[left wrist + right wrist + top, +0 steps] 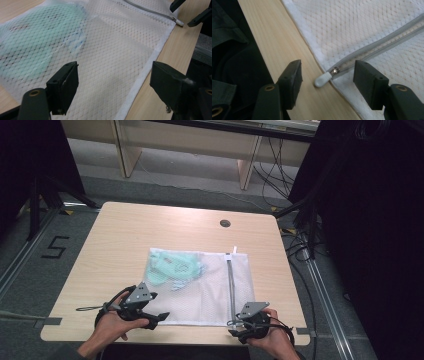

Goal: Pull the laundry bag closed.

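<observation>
A white mesh bag [210, 287] lies flat on the wooden table [125, 235], with a mint-green garment [172, 268] inside its far left part. A grey zipper [230, 280] runs along the bag's right side. My left gripper [161, 318] is open at the bag's near left corner, its jaws spread over the mesh [112, 45] just short of the green garment [32, 45]. My right gripper [234, 327] is open at the near right corner, and the white zipper pull [322, 79] lies between its jaws [328, 72], untouched. The left gripper view also catches that pull [179, 23].
A round cable hole [225, 223] sits near the table's far edge. The near table edge runs just under both hands. Dark stands and cables [300, 235] crowd the floor at right, and a "5" [54, 247] is marked on the floor at left.
</observation>
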`<state>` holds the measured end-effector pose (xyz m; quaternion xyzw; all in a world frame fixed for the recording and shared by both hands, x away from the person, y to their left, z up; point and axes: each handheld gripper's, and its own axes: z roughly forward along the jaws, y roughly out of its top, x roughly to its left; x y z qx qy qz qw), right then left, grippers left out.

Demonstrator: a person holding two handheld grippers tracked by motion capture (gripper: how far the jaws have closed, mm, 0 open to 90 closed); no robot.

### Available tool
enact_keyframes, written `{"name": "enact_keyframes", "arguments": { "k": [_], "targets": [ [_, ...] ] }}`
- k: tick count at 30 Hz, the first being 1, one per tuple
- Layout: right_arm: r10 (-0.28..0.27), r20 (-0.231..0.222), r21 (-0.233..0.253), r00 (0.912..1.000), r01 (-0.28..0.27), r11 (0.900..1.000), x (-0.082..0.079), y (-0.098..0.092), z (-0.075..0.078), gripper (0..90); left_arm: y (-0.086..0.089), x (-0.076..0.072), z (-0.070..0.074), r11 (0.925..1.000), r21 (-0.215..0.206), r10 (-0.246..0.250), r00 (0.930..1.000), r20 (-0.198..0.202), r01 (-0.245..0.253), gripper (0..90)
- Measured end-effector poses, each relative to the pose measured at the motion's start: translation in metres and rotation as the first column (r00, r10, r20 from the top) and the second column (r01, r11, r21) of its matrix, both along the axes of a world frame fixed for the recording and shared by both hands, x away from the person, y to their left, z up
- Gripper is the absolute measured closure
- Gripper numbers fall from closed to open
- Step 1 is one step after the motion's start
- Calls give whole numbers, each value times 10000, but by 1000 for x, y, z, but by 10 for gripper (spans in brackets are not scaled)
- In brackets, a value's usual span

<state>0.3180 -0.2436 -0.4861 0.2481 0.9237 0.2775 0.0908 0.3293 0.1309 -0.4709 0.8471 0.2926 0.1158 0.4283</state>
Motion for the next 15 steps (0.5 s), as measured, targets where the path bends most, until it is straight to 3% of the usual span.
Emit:
{"name": "enact_keyframes", "arguments": {
  "k": [2, 4, 6, 8, 15],
  "targets": [
    [-145, -205, -15, 9997, 145, 9999, -1, 1, 0, 414, 0, 0, 0, 10000, 2, -20, 10000, -36, 20, 223],
    [-275, -347, -328, 9990, 263, 9991, -1, 3, -1, 421, 0, 0, 0, 9999, 54, -130, 9999, 9, 130, 223],
    [-204, -127, -504, 9997, 197, 9985, 1, 3, -3, 424, -1, -1, -1, 10000, 12, 51, 9999, -130, -51, 223],
    [-254, -121, -500, 9996, 248, 9984, 3, 3, -3, 434, 0, 1, -1, 9998, 94, -148, 9999, -14, 148, 223],
    [-425, -346, -504, 9985, 407, 9979, 5, 1, -4, 536, -2, -1, -2, 10000, -16, 1, 9997, -237, -1, 223]
  ]
}}
